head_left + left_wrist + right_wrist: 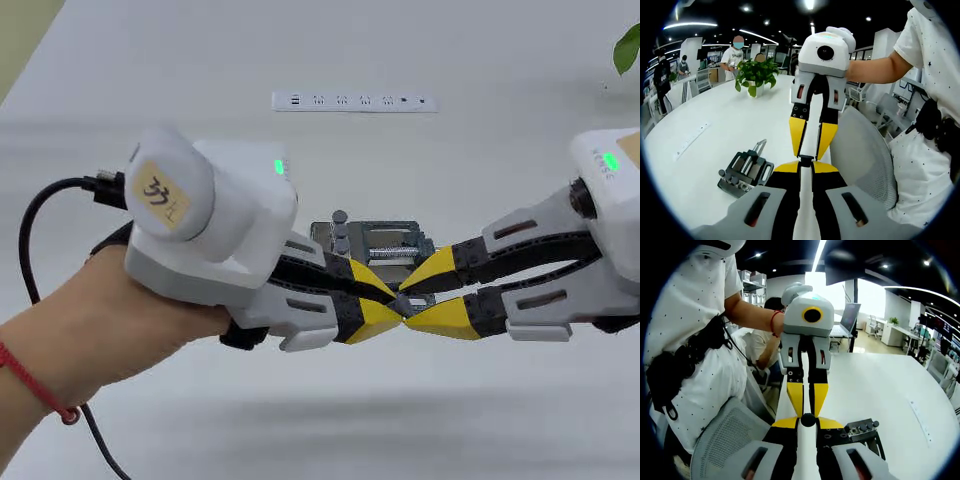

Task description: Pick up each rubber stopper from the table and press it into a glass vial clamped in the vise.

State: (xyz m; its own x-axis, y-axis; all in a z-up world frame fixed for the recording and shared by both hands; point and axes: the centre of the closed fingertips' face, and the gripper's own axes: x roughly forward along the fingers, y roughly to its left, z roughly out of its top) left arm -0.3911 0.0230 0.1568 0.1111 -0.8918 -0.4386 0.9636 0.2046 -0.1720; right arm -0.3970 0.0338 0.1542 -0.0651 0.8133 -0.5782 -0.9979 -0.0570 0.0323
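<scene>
White table; handwritten label on left gripper.

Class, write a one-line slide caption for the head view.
Left gripper and right gripper meet tip to tip at a rubber stopper near the vise.

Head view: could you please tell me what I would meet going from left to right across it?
Person's hand → left hand-held gripper → vise, behind where the two sets of tips meet → right hand-held gripper → green leaf at the top corner.
</scene>
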